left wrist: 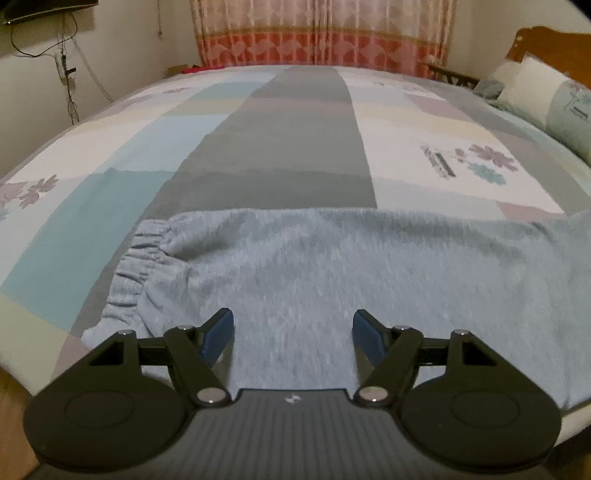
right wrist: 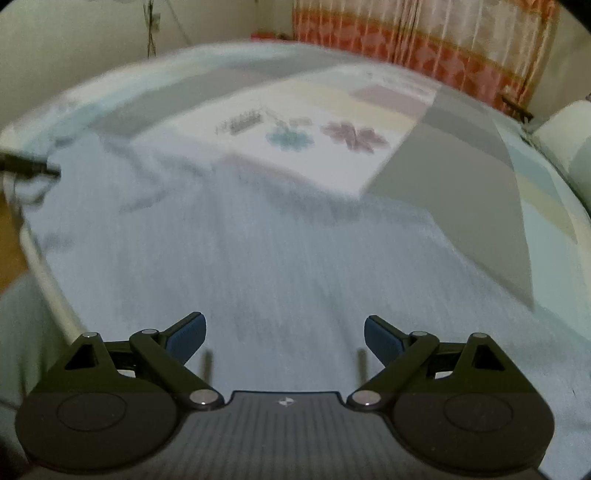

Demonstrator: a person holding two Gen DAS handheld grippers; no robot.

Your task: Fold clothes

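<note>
Garment: light grey sweatpants (left wrist: 314, 266) lay flat across the near edge of the bed (left wrist: 110, 206), elastic waistband (left wrist: 136, 266) at the left in the left wrist view, fabric running off to the right. Left gripper (left wrist: 293, 334) hovered over the cloth, jaws apart, nothing pinched. Right gripper (right wrist: 285, 338) was over the same grey fabric (right wrist: 258, 240), jaws spread wide, empty; that view was motion-blurred. Patchwork bedsheet (right wrist: 325, 122) showed beyond. Curtain (left wrist: 317, 33) hung at the far side, pillows (left wrist: 535, 88) far right.
</note>
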